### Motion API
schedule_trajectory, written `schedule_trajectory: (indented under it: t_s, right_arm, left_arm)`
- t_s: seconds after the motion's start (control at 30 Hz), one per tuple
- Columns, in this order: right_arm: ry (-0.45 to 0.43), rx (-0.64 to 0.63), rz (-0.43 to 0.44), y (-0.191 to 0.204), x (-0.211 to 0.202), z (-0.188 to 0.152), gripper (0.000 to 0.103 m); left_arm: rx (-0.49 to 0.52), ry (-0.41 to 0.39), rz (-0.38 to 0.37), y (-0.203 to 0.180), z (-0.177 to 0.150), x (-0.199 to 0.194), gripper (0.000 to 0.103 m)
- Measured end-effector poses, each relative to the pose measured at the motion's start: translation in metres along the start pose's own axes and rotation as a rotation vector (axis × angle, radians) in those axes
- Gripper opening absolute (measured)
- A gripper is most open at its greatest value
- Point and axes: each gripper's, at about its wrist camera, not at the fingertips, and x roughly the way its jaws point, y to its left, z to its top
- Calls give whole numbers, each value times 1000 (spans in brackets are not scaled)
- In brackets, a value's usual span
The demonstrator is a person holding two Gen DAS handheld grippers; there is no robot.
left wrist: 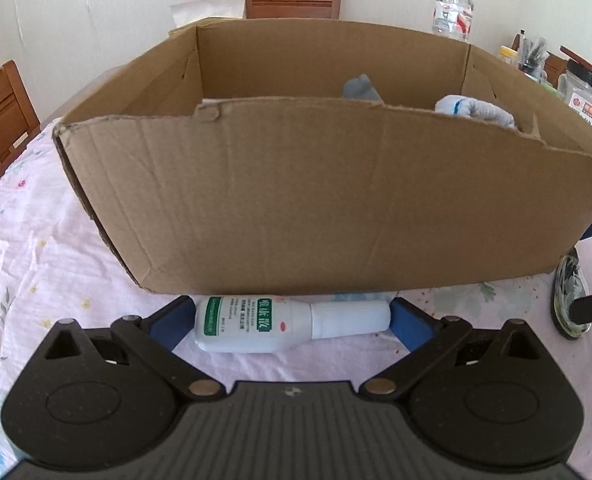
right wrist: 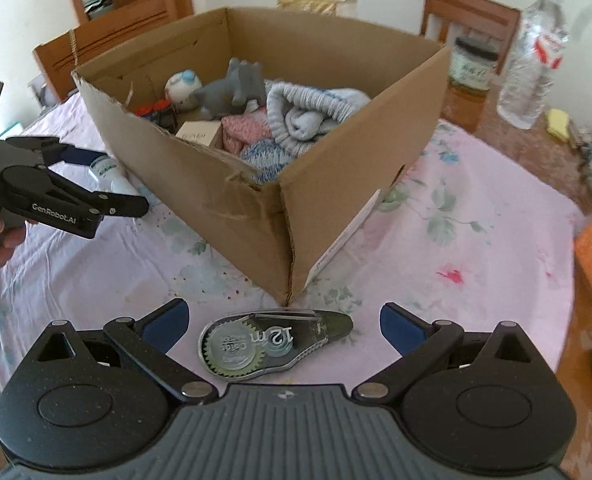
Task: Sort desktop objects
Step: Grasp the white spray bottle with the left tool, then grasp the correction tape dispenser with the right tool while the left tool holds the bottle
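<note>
Lying between left claw point(left wrist: 291, 322) pads, seemingly touching: bottle point(left wrist: 271, 326)

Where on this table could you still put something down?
Bare pink tablecloth lies right of the cardboard box, before the water bottle. Crowded: inside the box, and its front, where the white bottle and correction tape lie between open grippers.

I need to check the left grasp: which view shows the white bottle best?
The left wrist view: the white bottle lies on its side, full length, between the left gripper's pads, against the cardboard box. The right wrist view shows only part of it, behind that gripper.
</note>
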Motion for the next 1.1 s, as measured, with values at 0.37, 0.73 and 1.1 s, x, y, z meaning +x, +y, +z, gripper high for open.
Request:
schedule_trajectory:
  t_s: [0.37,0.73,1.1]
  right_arm:
    - [59,-70,60,9,13,-3,103]
    - [79,-145,-9,25,12,-9,97]
    - [80,-147,-28,27,7,-6,93]
  left_arm:
    - [-13,6,12,0,1,0,101]
    - [-13,6,9,1,3,1,96]
    - [-33,23,-13,7,1,-6,96]
